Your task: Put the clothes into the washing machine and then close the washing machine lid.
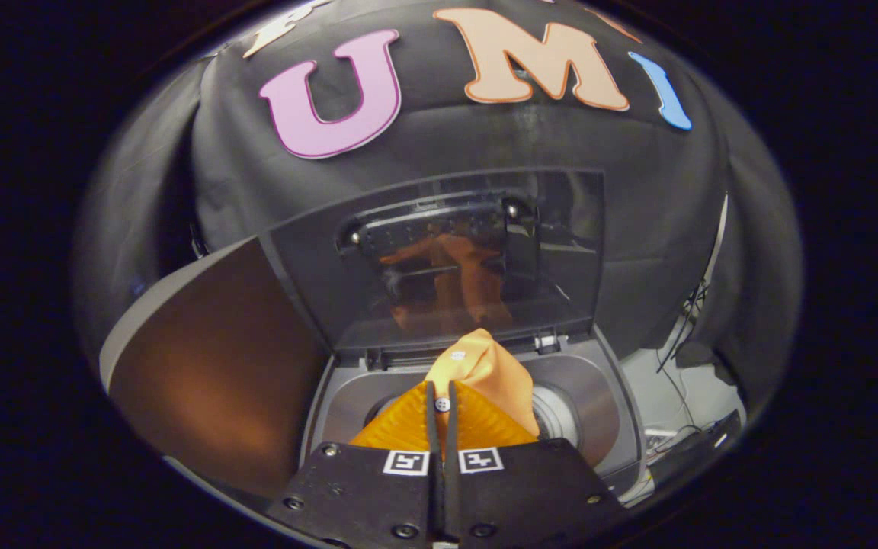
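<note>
We have the gripper [443, 408] pinched narrow on the orange garment [488, 374], bunched at 12 o'clock just ahead of the fingers, over the washing machine [607, 396] opening. Risk: early release drapes cloth on the rim. Beyond, the lid [439, 259] stands raised.

Orange cloth [488, 374], grey washing machine [607, 396], dark glossy lid [439, 259] mirroring orange, black-and-white square markers [443, 461] on the gripper [443, 415]

one orange garment [494, 366], one washing machine [607, 396], one raised lid [439, 259], one hand-held gripper [443, 404] closed on garment
</note>
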Demonstrator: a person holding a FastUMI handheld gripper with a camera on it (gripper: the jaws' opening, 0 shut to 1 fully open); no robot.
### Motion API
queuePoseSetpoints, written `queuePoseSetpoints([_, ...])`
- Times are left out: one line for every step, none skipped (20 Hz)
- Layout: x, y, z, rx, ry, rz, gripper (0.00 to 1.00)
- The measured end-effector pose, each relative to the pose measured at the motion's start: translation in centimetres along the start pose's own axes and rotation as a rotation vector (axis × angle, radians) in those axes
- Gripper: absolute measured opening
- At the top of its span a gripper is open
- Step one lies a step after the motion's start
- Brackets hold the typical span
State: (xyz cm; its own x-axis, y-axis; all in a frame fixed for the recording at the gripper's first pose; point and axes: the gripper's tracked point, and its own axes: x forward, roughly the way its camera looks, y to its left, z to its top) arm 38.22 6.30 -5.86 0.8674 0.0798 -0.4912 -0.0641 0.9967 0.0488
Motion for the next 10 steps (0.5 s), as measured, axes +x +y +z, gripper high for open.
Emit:
queuePoseSetpoints([0.5,-0.2,-0.5,0.013,-0.001,-0.001,0.0])
queuePoseSetpoints([0.9,-0.5,-1.0,0.026,0.003,-0.001,0.01])
queuePoseSetpoints([1.3,-0.7,-1.5,0.036,0.011,-0.002,0.0])
queuePoseSetpoints([1.7,-0.9,-2.0,0.043,0.019,-0.007,0.0])
queuePoseSetpoints([2.1,-1.1,-2.6,0.05,0.027,-0.011,0.0])
queuePoseSetpoints([2.4,-1.4,-3.0,0.058,0.033,-0.018,0.0])
queuePoseSetpoints([2.6,-1.6,-3.5,0.069,0.038,-0.021,0.0])
queuePoseSetpoints([2.8,-1.8,-4.1,0.078,0.046,-0.023,0.0])
queuePoseSetpoints([3.1,-2.1,-4.6,0.078,0.052,-0.03,0.0])
queuePoseSetpoints([3.3,-2.4,-5.3,0.076,0.064,-0.043,0.02])
